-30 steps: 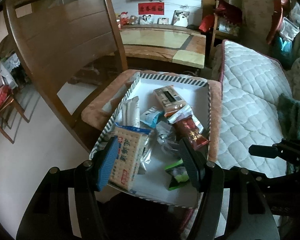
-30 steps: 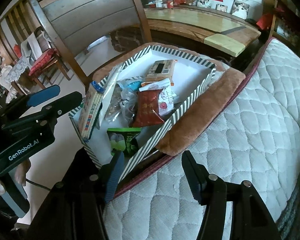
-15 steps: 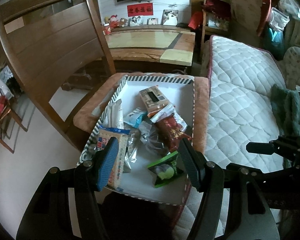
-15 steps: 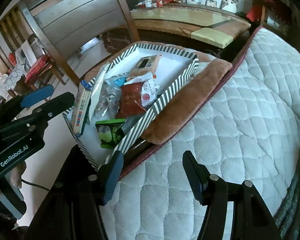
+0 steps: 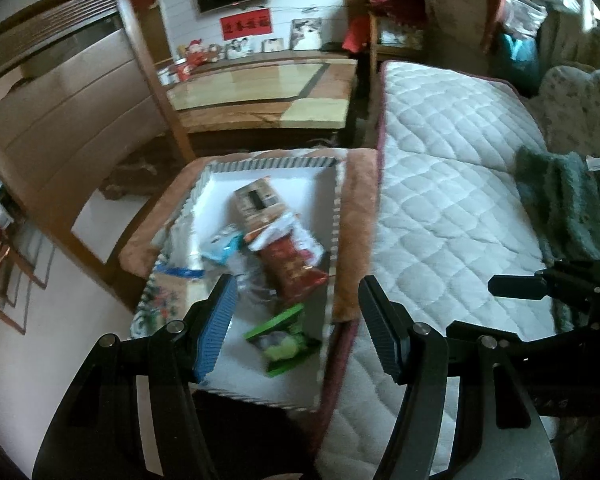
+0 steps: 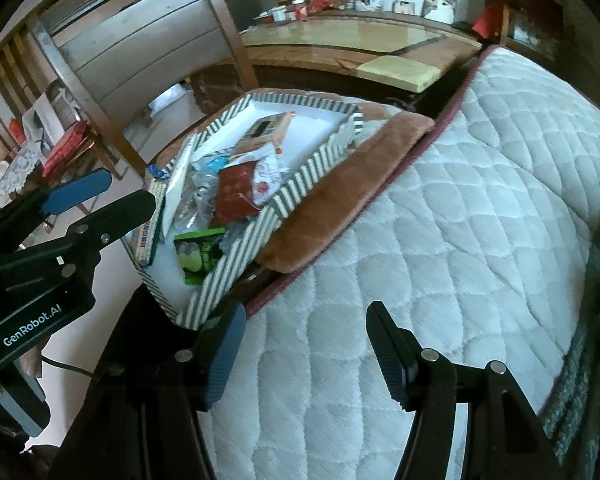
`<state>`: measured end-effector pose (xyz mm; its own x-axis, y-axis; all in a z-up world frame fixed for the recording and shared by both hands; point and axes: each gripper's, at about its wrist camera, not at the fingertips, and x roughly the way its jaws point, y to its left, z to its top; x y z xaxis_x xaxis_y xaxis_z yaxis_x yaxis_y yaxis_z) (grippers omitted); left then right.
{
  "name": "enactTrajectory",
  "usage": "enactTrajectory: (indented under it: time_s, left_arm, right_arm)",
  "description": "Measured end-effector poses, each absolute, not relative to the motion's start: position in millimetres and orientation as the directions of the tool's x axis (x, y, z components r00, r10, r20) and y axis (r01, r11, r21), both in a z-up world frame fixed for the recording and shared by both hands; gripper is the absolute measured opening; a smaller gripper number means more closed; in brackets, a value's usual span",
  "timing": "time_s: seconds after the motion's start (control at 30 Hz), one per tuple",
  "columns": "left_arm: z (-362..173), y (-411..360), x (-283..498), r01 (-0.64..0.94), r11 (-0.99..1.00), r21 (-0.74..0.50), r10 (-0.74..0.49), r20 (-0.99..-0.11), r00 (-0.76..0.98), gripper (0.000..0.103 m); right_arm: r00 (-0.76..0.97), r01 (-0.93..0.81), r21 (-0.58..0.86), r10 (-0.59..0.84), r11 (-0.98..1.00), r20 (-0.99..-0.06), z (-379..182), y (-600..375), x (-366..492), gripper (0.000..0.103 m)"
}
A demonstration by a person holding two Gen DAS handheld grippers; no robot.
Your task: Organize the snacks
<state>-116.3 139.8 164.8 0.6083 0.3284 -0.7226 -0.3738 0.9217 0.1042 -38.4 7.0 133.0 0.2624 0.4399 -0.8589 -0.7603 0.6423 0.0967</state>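
A striped box (image 5: 334, 216) with a white floor holds several snack packs: a brown pack (image 5: 256, 204), a red pack (image 5: 292, 266), a green pack (image 5: 284, 338) and a cracker pack (image 5: 166, 296) along its left wall. My left gripper (image 5: 298, 308) hovers open and empty above the box's near right corner. In the right wrist view the box (image 6: 260, 232) sits upper left, with the green pack (image 6: 198, 254) and red pack (image 6: 232, 196) inside. My right gripper (image 6: 306, 336) stands open over the white mattress (image 6: 440, 240), holding nothing. The left gripper (image 6: 112, 196) shows at the far left.
The box rests on a brown cushion (image 5: 356, 240) against the mattress (image 5: 460, 200). A dark green blanket (image 5: 560, 208) lies at the mattress's right. A wooden chair back (image 5: 60, 120) rises on the left, and a low wooden table (image 5: 260, 92) stands behind.
Both grippers have drifted right, toward the mattress, so the box now sits further left in both views. The snacks have not moved. Both jaws look as wide as before.
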Motion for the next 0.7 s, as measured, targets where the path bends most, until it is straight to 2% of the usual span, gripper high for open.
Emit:
enactTrajectory:
  time_s: [0.17, 0.4, 0.7]
  left_arm:
    - [168, 115, -100, -0.307, 0.949, 0.067, 0.256, -0.733, 0.631, 0.063]
    - [169, 75, -78, -0.226, 0.971, 0.083, 0.215, -0.725, 0.654, 0.063]
    - [142, 26, -43, -0.123, 0.990, 0.070, 0.135, -0.733, 0.667, 0.063]
  right_arm:
    - [0.287, -0.722, 0.100, 0.428, 0.685, -0.857, 135, -23, -34, 0.062]
    - [0.317, -0.664, 0.110, 0.411, 0.740, -0.855, 135, -64, -24, 0.062]
    - [0.371, -0.555, 0.120, 0.374, 0.823, -0.850, 123, -120, -11, 0.063]
